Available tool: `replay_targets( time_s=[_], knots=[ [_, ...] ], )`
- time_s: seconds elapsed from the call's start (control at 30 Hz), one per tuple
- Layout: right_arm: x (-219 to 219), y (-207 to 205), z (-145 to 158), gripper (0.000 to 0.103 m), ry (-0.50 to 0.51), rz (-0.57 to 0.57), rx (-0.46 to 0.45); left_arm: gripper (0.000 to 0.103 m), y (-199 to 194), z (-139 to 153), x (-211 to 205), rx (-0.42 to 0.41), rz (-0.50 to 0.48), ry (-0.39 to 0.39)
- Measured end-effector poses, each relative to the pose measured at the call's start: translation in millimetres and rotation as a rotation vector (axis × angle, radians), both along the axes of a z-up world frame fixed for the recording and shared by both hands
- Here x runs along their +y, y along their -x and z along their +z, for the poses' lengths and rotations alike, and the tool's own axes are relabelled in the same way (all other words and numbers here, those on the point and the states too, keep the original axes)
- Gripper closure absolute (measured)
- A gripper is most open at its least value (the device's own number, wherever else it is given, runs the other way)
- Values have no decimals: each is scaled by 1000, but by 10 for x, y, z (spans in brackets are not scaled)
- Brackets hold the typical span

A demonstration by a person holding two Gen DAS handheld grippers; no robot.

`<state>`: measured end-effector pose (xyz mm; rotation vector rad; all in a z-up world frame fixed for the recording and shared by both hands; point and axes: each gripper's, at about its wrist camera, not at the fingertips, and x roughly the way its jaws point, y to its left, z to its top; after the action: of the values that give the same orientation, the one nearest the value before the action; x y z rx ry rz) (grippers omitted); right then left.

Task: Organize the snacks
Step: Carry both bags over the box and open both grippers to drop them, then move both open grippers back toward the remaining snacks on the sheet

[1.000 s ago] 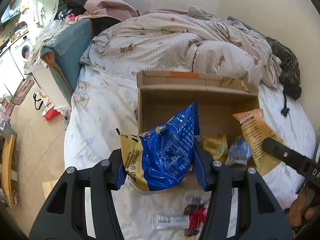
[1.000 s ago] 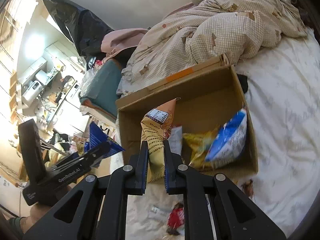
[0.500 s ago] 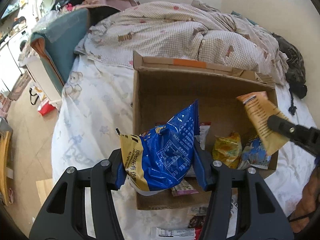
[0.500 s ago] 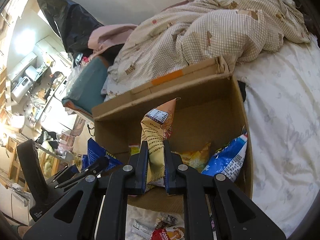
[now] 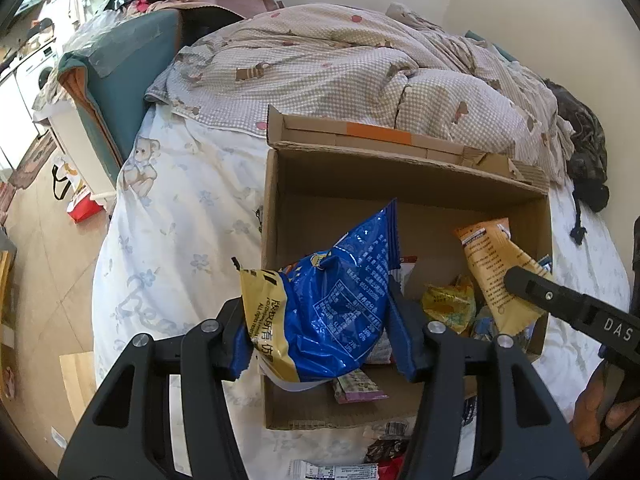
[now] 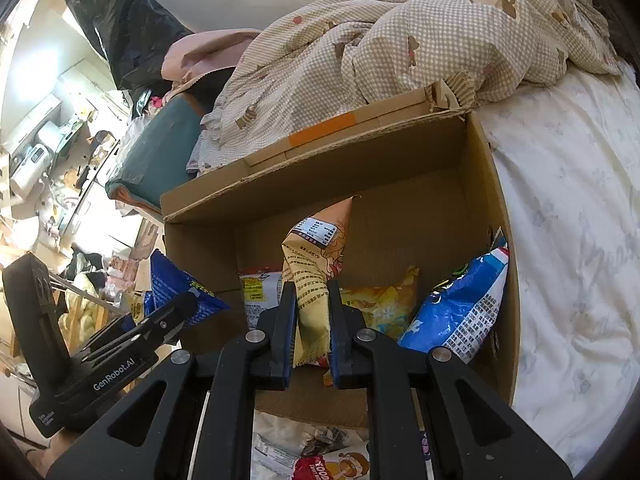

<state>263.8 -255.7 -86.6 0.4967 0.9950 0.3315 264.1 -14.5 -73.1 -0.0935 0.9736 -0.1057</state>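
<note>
An open cardboard box (image 5: 276, 216) (image 6: 496, 216) lies on the bed. My left gripper (image 5: 320, 328) is shut on a blue and gold snack bag (image 5: 332, 304), held over the box's near left corner. My right gripper (image 6: 312, 340) is shut on an orange and cream snack packet (image 6: 316, 264), held upright inside the box. From the left wrist view that packet (image 5: 492, 264) shows at the box's right side with a right finger (image 5: 560, 300) across it. The right wrist view shows the blue bag (image 6: 180, 284) and the left gripper's fingers (image 6: 168, 320) at the box's left.
Inside the box lie a yellow packet (image 6: 380, 300), a blue bag (image 6: 464, 312) against the right wall and a white packet (image 6: 256, 296). Loose snack packs (image 6: 320, 460) lie on the sheet before the box. A checked duvet (image 5: 360, 64) is bunched behind it. The floor (image 5: 44, 248) drops off left.
Both grippers have come forward and down over the box with their packets still held. The box now looks larger and its inside shows.
</note>
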Motion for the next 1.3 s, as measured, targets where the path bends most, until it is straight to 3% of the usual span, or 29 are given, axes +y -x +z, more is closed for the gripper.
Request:
replay_targets(
  time_s=[0.2,0.4,0.47,0.6,1.0,1.3],
  knots=[
    [-15,-22,-33,85,-18,-9,23,49,15,14,-42,-7,-32,-9],
    [-37,-24,-39,80,-36,-13,34,26,46,51,-75,-25,-35,-17],
    [-37,-20,-47,75,-39,-13,39,12,62,67,-85,-33,-36,-18],
    [-41,2,-13,41,-38,-22,18,11,76,82,-90,-35,-42,-7],
    [-101,81,107,41,-42,-25,-11,11,194,136,2,-61,-36,-10],
    [-243,401,276,41,-54,-57,-27,11,451,301,148,-66,-17,15]
  ],
)
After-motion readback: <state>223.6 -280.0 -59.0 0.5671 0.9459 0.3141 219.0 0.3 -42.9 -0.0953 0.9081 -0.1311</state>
